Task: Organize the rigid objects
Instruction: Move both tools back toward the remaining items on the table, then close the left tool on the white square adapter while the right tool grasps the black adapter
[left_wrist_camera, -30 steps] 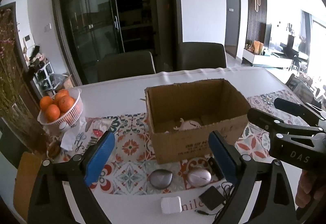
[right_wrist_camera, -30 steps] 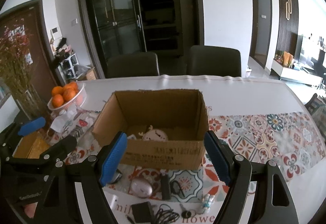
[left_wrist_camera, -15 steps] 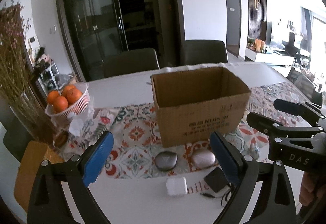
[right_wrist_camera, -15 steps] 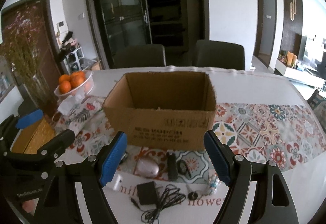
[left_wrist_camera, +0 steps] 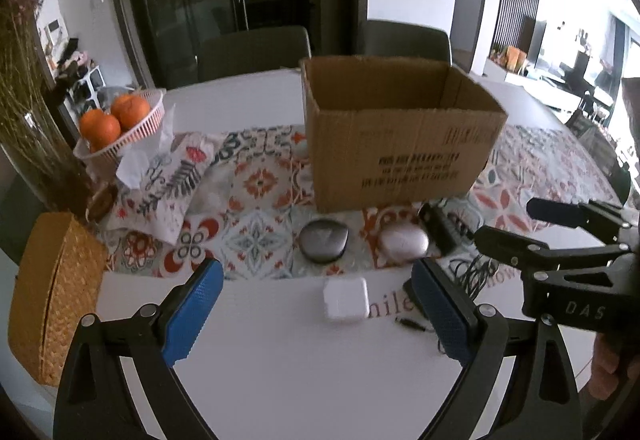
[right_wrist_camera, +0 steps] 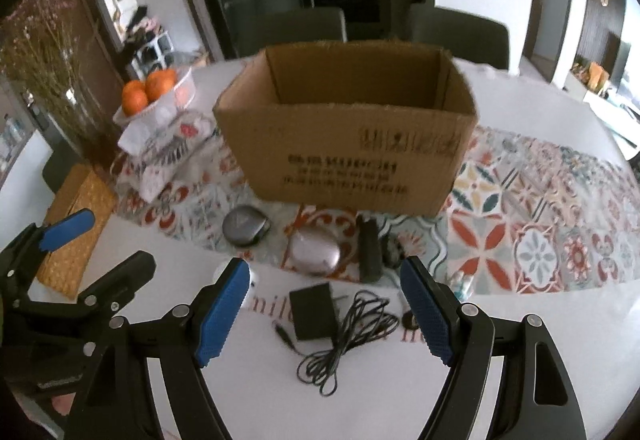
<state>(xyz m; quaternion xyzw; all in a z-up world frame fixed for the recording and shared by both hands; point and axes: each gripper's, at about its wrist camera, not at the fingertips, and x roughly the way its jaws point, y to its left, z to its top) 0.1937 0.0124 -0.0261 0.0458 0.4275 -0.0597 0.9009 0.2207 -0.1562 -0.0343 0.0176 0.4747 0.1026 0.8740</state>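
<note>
Where grippers hover: cardboard box (right_wrist_camera: pixel 348 144) behind scattered gadgets.

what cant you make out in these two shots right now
- Floor of the cardboard box: hidden by its front wall in both views.
- Box print: blurred in the right wrist view.
- Small item beside the right gripper: mostly covered by a finger.
- Black adapter: covered by a finger in the left wrist view.
</note>
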